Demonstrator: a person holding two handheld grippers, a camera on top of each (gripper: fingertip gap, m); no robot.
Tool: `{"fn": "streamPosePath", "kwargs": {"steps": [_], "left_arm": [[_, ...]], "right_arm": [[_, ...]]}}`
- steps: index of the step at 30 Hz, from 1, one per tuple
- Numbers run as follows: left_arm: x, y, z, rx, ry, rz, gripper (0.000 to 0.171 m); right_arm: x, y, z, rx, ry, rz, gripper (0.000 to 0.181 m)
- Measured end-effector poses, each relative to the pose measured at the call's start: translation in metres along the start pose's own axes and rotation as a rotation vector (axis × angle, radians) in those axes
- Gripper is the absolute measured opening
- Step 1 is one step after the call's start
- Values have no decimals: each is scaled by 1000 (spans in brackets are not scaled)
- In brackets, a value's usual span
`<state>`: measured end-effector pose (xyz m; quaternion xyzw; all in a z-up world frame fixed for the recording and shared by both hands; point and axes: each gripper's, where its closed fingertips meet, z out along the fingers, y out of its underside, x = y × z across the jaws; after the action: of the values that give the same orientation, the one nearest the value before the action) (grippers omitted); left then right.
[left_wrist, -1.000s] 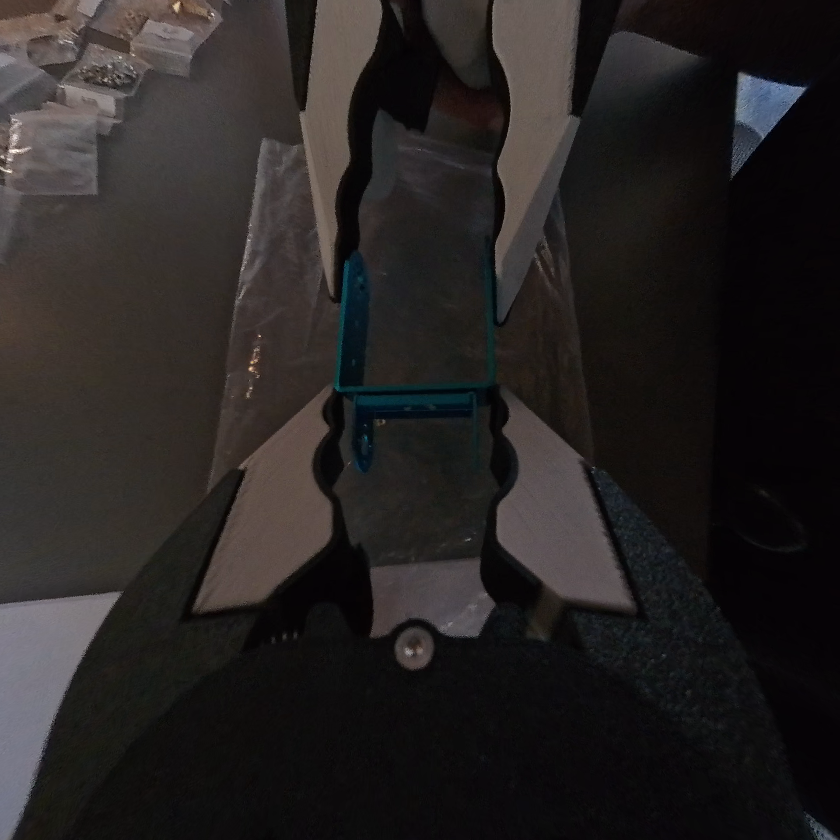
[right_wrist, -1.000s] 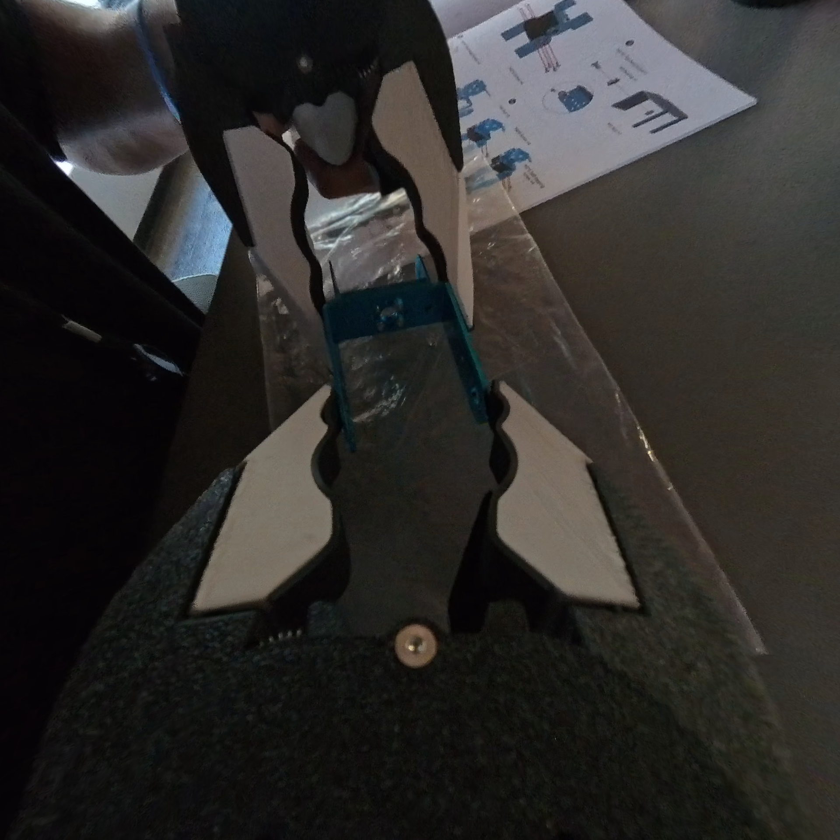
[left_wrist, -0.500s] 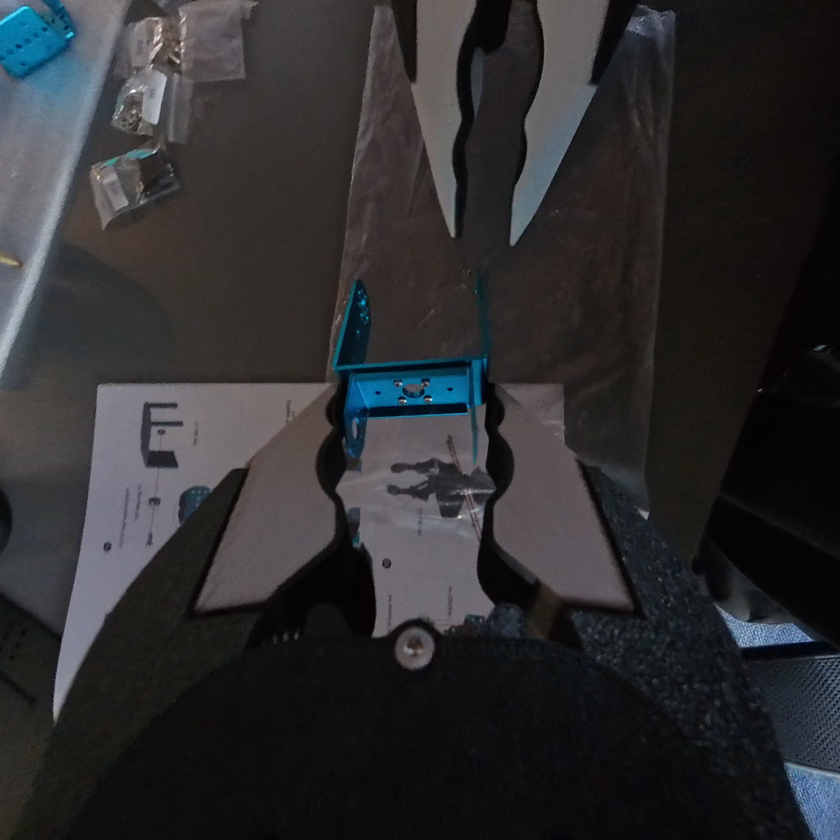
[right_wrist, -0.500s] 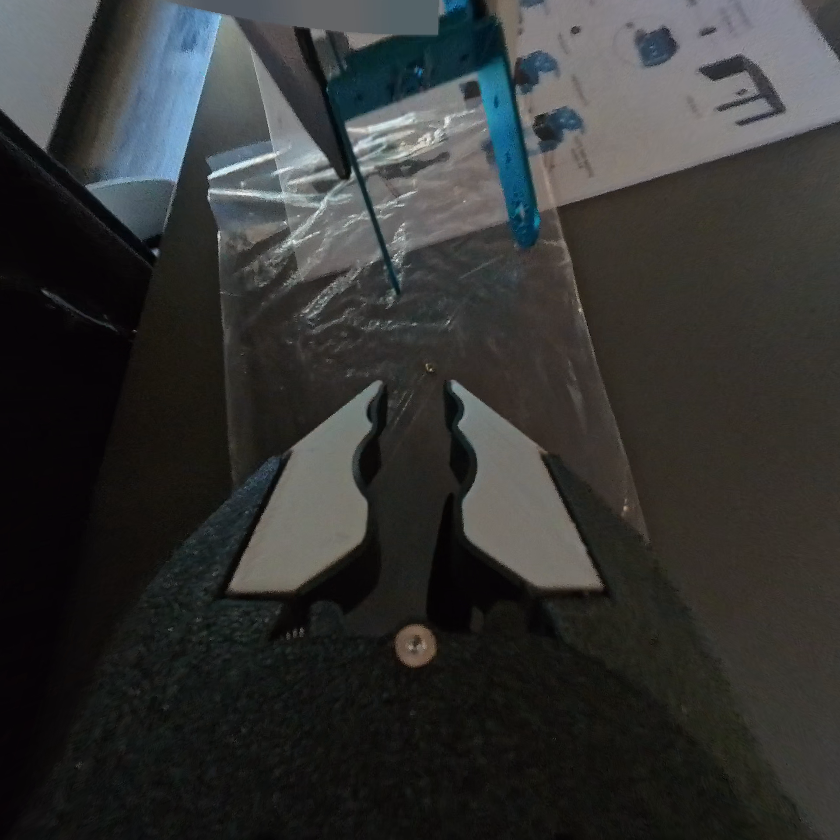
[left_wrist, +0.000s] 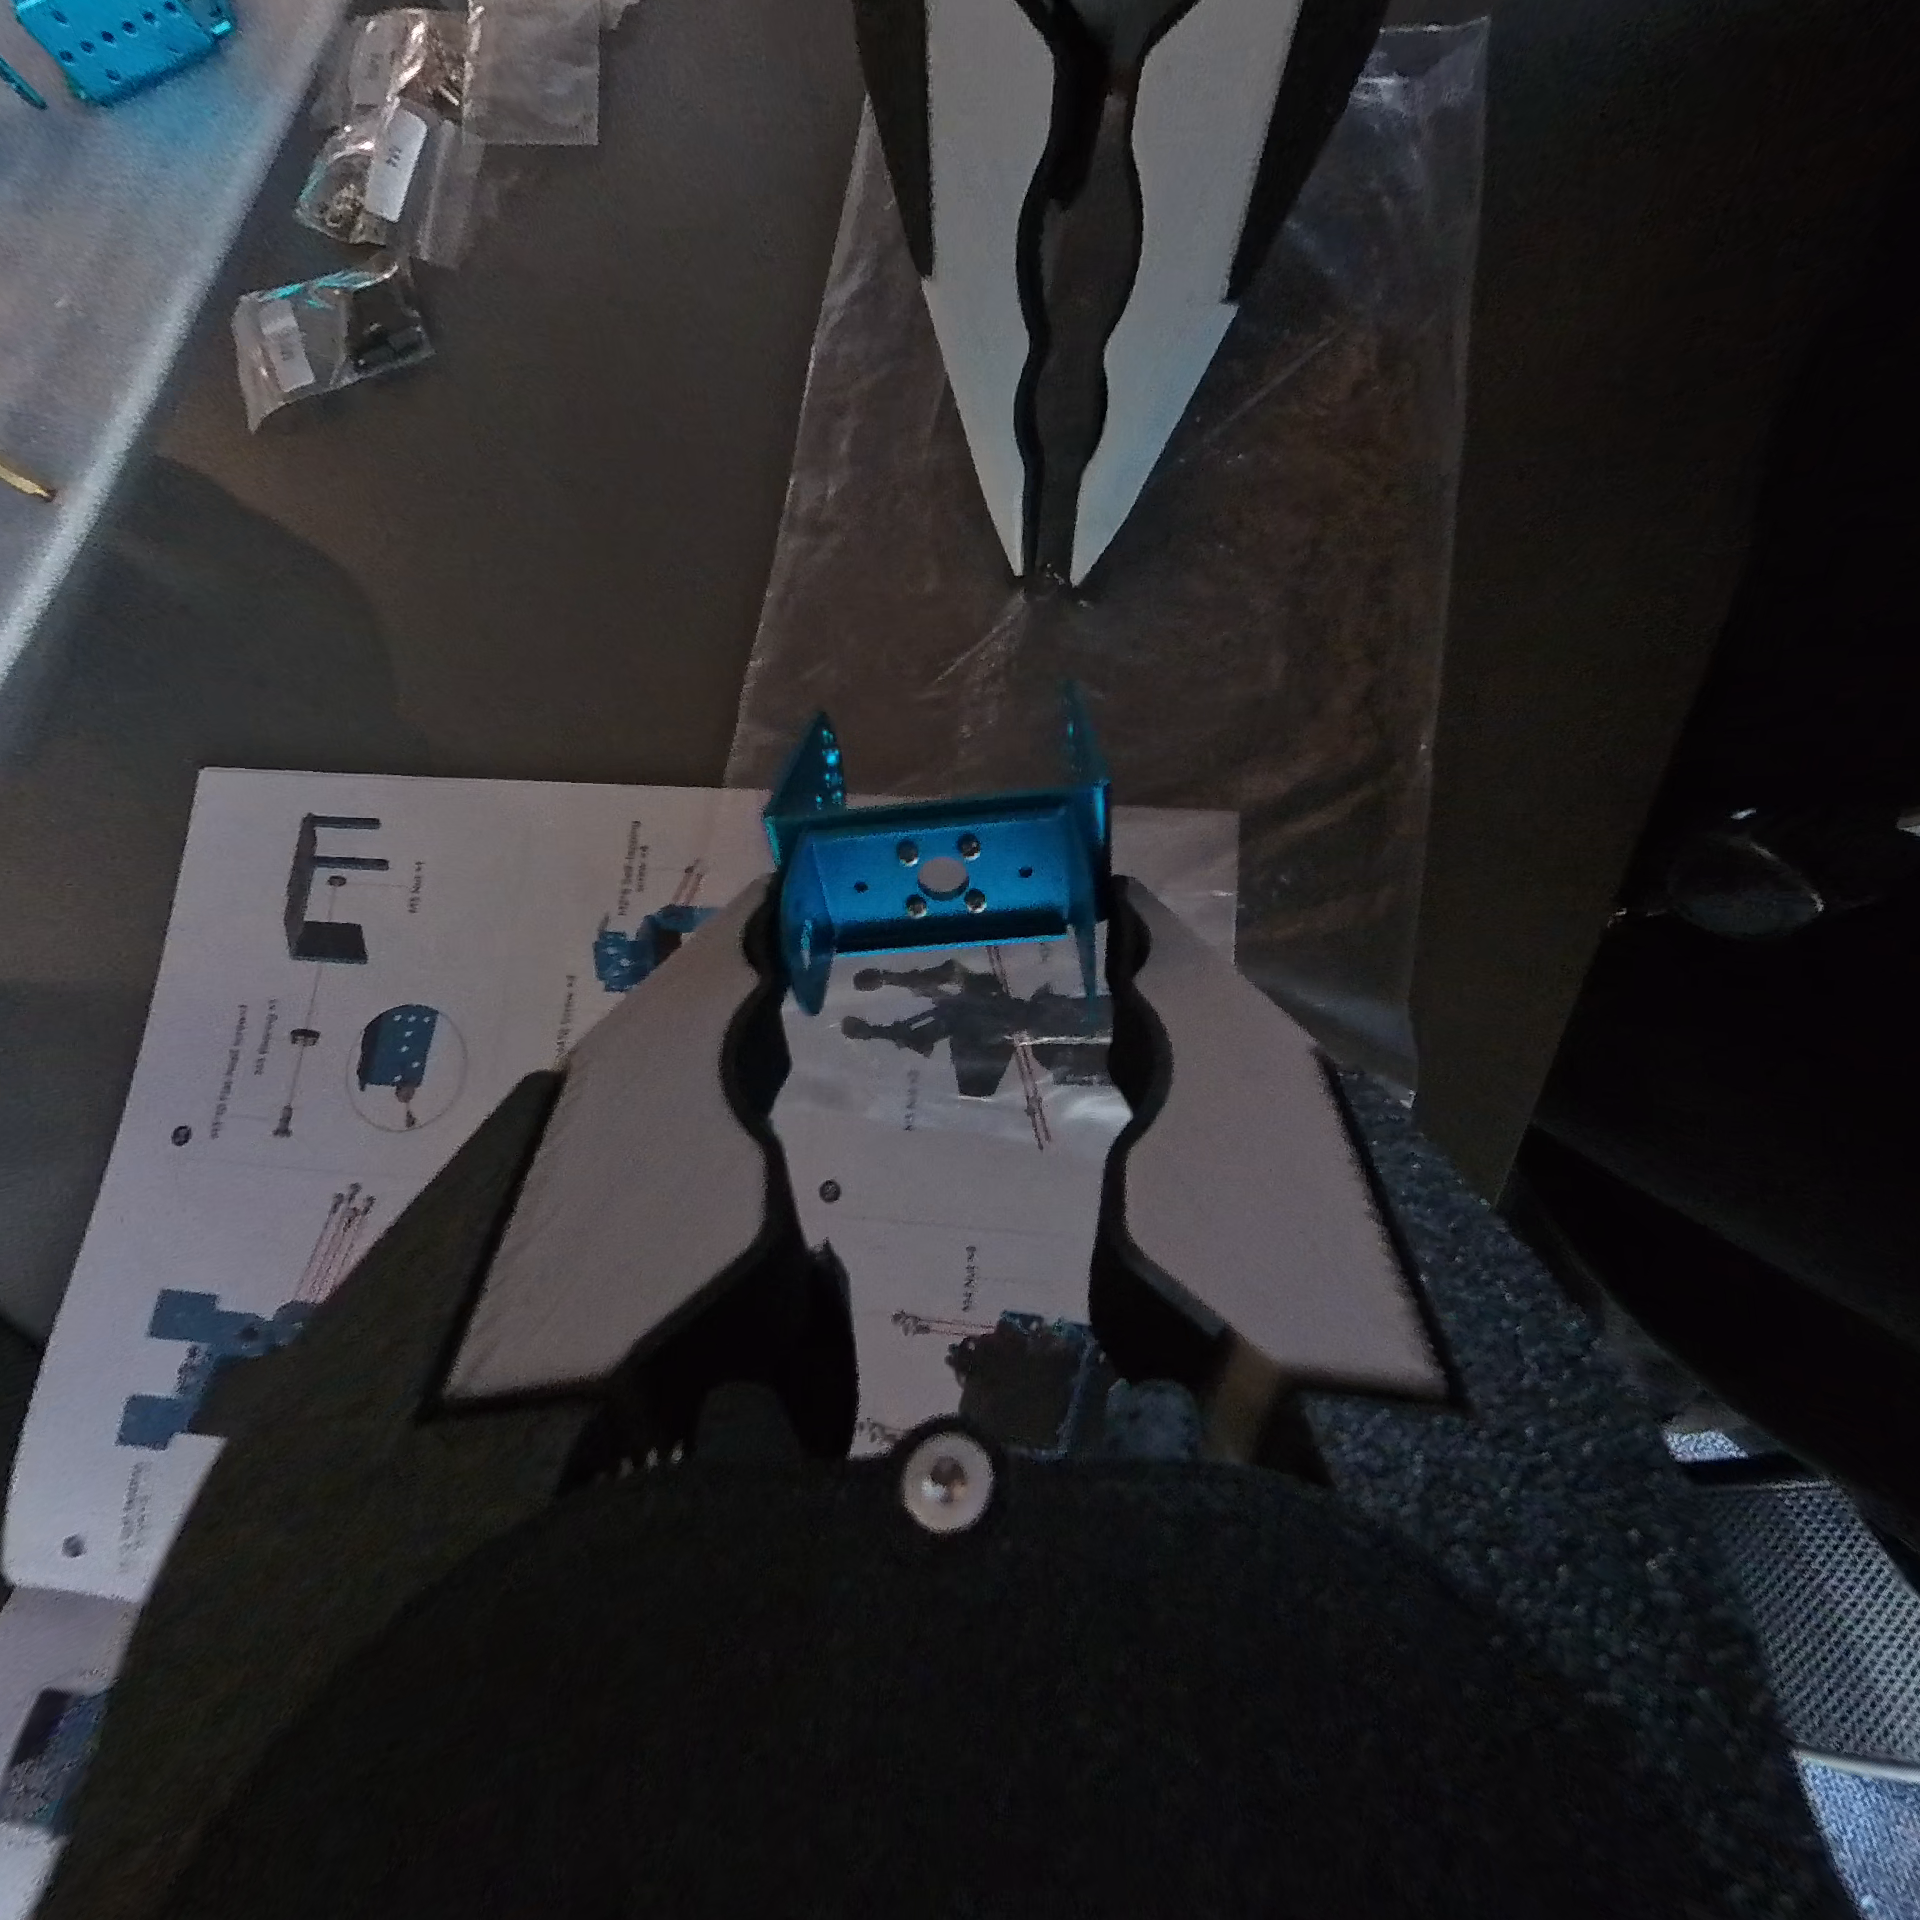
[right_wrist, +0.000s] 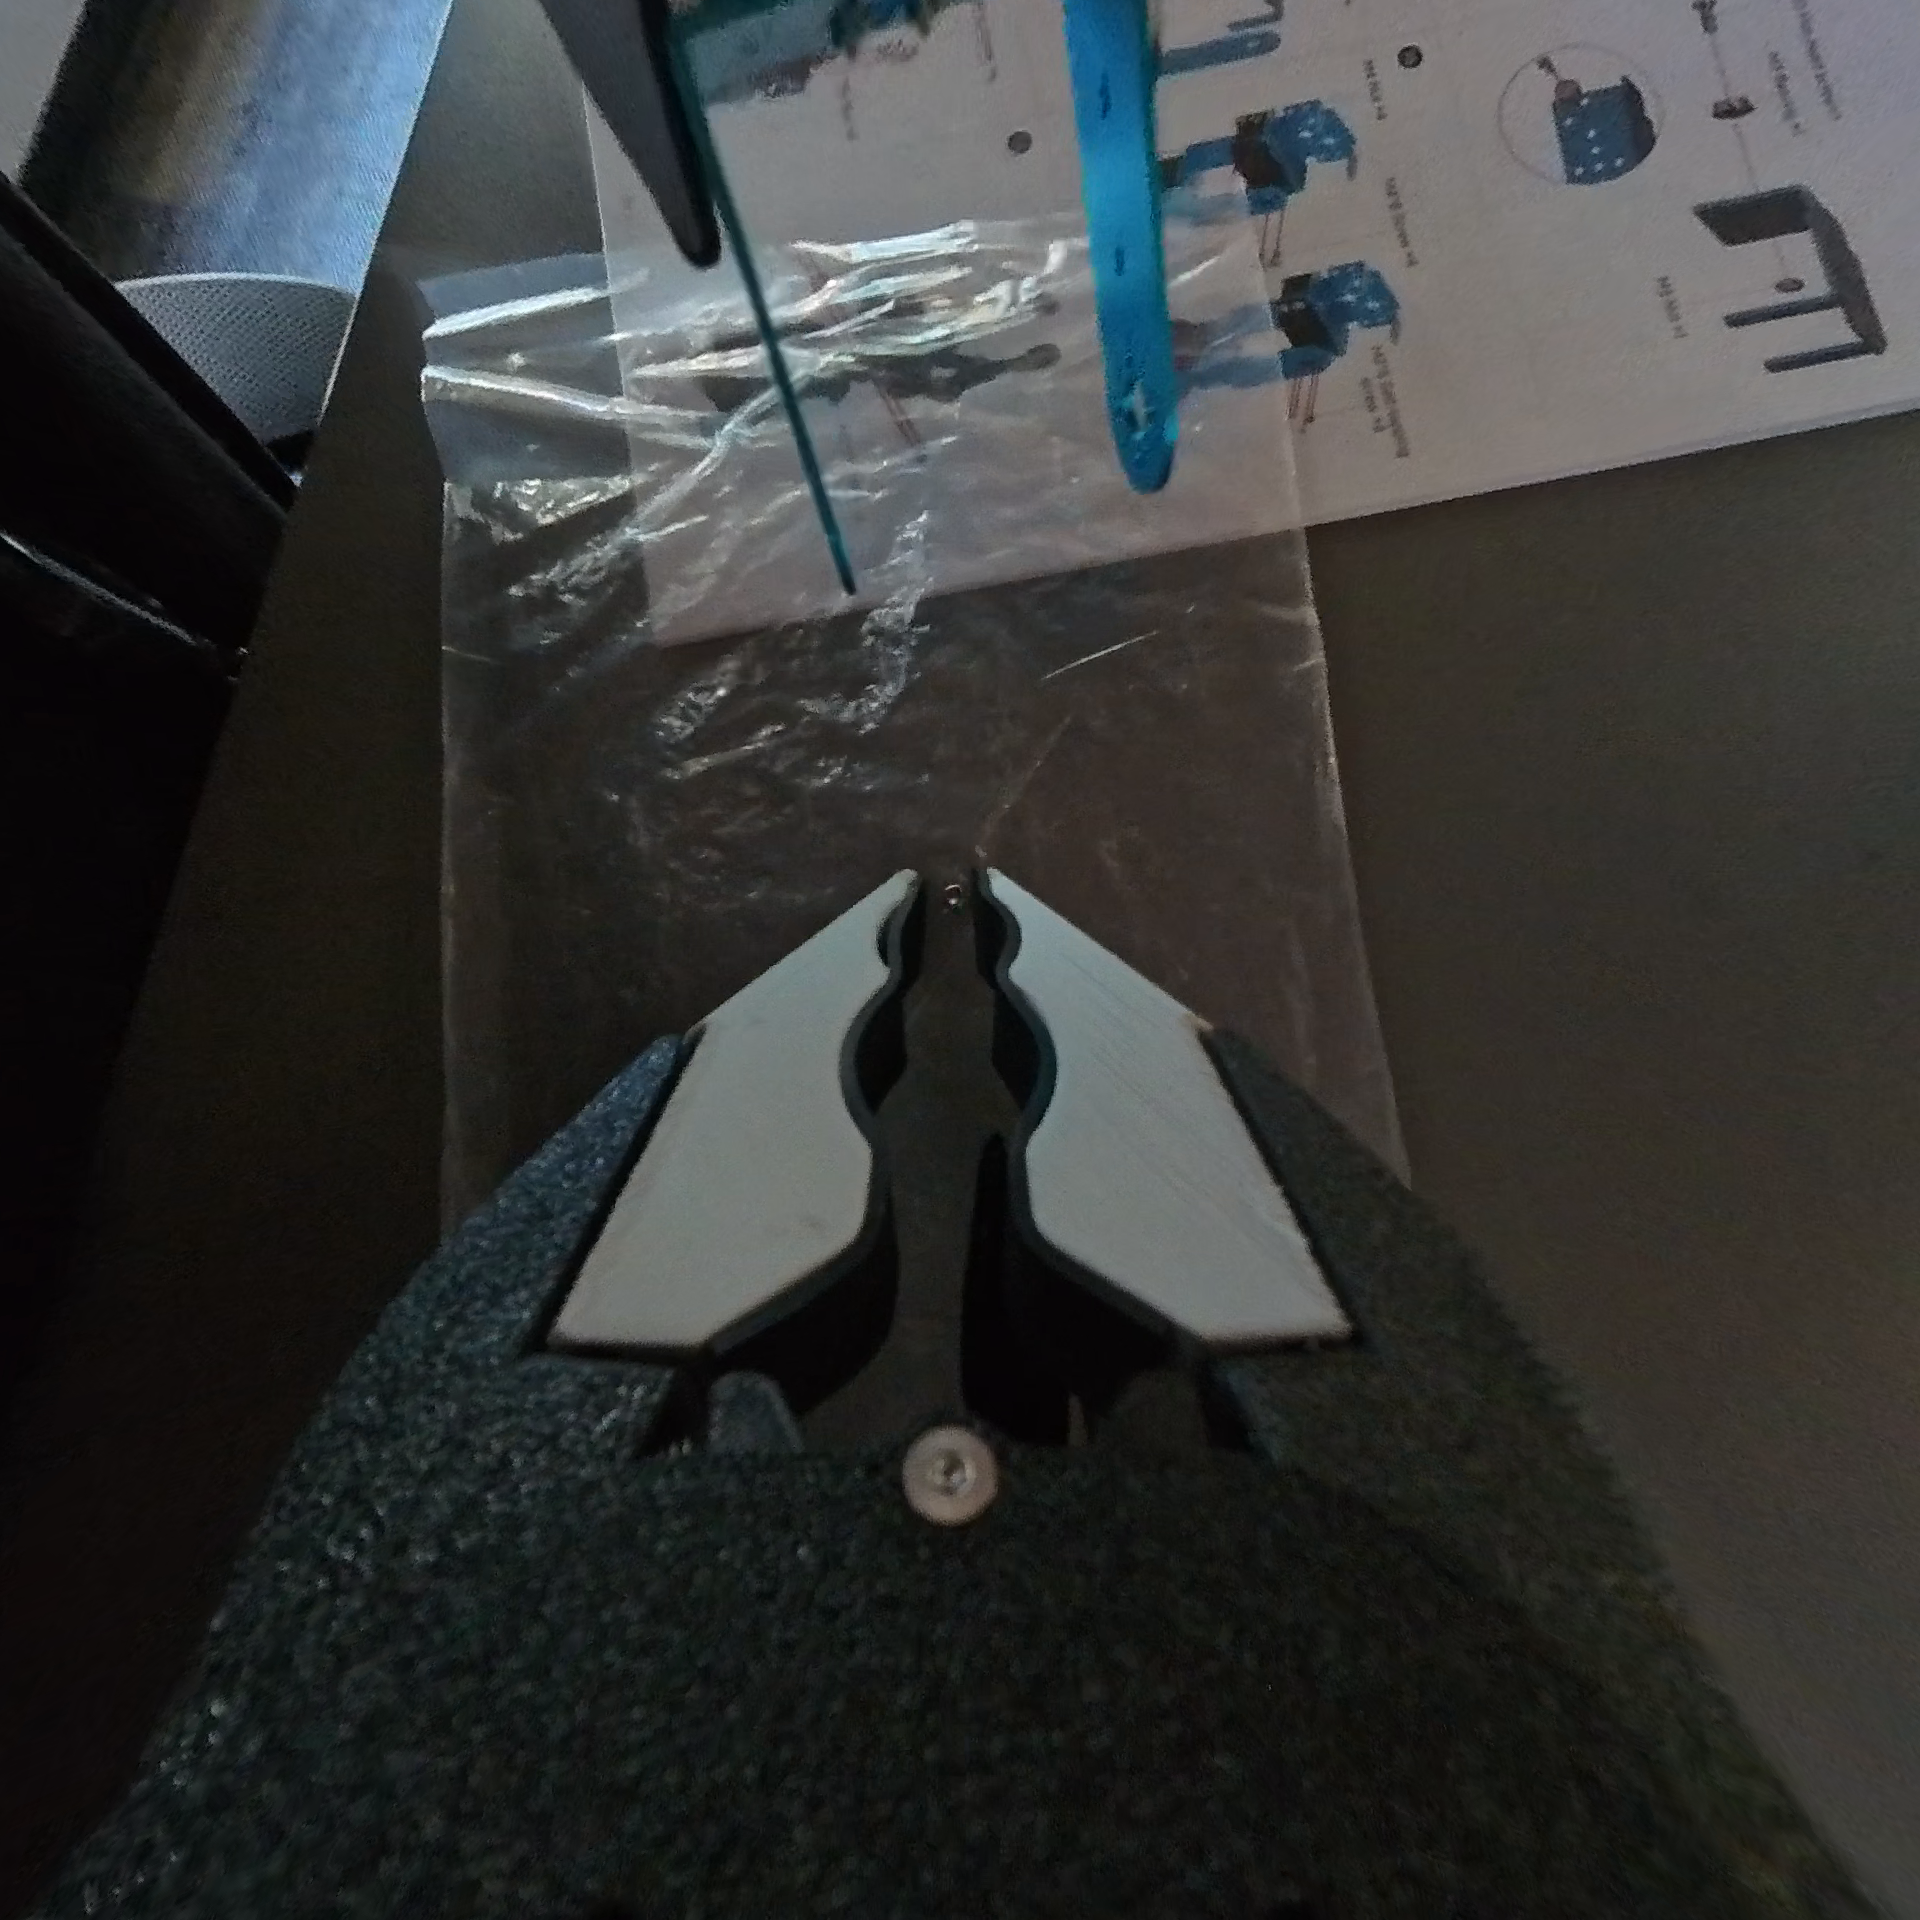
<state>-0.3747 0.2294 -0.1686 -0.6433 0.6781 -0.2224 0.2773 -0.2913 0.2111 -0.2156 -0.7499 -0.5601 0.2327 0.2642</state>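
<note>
My left gripper (left_wrist: 940, 914) grips a blue U-shaped metal bracket (left_wrist: 940, 883) between its fingertips, above the printed instruction sheet (left_wrist: 416, 987). My right gripper (right_wrist: 948, 891) has its jaws almost closed around a tiny screw (right_wrist: 952, 891) that lies on the clear plastic bag (right_wrist: 1143, 790). Small parts bags (left_wrist: 343, 332) lie far left on the dark table (left_wrist: 582, 416).

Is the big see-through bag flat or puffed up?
Flat. The clear plastic bag lies spread on the dark table, only wrinkled, partly over the instruction sheet.
</note>
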Motion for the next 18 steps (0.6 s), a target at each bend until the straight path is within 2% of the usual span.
{"fn": "streamPosePath", "kwargs": {"steps": [8,15,18], "left_arm": [[6,-12,15,68,-14,20,60],[20,-35,51,151,-11,11,60],[23,-32,66,137,-19,11,60]], "right_arm": [[3,-3,-14,72,34,62,5],[-3,-25,-49,330,-45,363,3],[-5,-22,-49,351,-32,433,3]]}}
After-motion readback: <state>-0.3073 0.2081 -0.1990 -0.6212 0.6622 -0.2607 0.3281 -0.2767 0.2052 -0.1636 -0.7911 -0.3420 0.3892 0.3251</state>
